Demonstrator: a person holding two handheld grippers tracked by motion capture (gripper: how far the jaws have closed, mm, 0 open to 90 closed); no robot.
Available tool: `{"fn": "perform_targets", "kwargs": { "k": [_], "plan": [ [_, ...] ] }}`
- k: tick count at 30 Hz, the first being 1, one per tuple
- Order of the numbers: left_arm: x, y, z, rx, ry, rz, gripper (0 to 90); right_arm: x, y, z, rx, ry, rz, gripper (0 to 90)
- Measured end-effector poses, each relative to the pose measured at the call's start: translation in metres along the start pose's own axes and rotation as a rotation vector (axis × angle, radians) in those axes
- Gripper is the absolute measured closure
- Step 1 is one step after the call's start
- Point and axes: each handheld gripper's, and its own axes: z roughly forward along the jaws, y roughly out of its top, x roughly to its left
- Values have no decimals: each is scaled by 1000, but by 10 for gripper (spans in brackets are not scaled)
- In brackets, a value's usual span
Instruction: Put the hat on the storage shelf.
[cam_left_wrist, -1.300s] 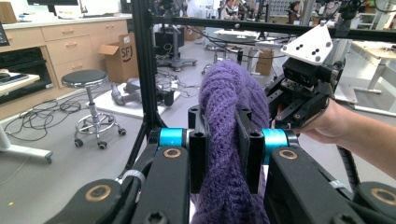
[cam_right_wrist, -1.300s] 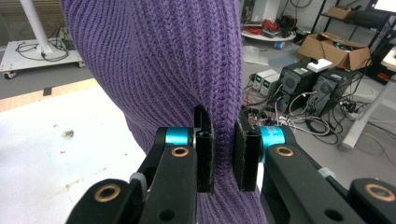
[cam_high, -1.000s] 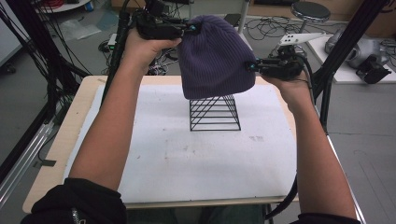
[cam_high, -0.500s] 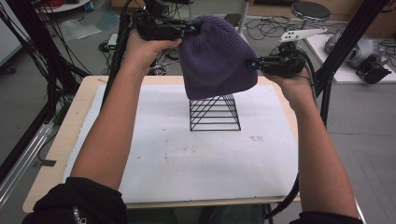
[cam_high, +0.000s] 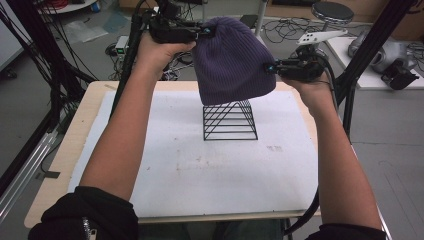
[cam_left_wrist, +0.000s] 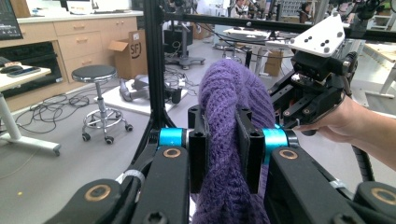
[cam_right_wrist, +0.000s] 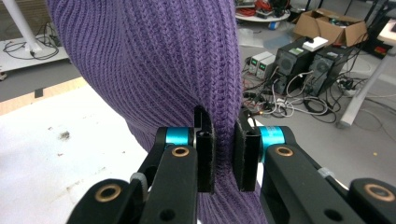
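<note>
A purple knit beanie hangs in the air above a black wire pyramid stand on the white table sheet. Its lower edge covers the stand's tip. My left gripper is shut on the beanie's upper left edge; the knit is bunched between its black jaws in the left gripper view. My right gripper is shut on the beanie's right rim, and ribbed purple fabric passes between its pads. The right hand and its gripper also appear beyond the beanie in the left gripper view.
The white sheet covers a wooden table. Black frame posts rise at both sides. A stool, cables and equipment lie on the floor behind the table.
Both grippers have lifted the beanie slightly up and away, so more of the wire stand shows beneath its rim.
</note>
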Motion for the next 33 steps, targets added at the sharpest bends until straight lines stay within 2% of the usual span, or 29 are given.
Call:
{"fn": "perform_targets", "kwargs": {
  "k": [5,7,9,11,12,16,23,33],
  "plan": [
    [3,-6,1,9,-3,-5,781,-1,-2,3,14,-1,-2,821],
    [3,-7,1,16,-7,-3,781,-1,-4,2,27,12,3,821],
    [0,-7,2,15,-12,-2,781,1,-5,2,37,13,10,820],
    [-1,-6,1,14,-13,1,781,1,-6,0,17,12,1,821],
    [-2,-6,2,11,-19,0,781,1,-9,-1,11,17,14,821],
    [-11,-6,6,38,-23,16,781,2,-16,-3,19,15,28,821],
    [-21,-2,4,30,-25,24,780,6,-17,-13,5,9,19,821],
    [-28,-1,3,43,-23,34,780,11,-22,-15,6,17,14,821]
  ]
}}
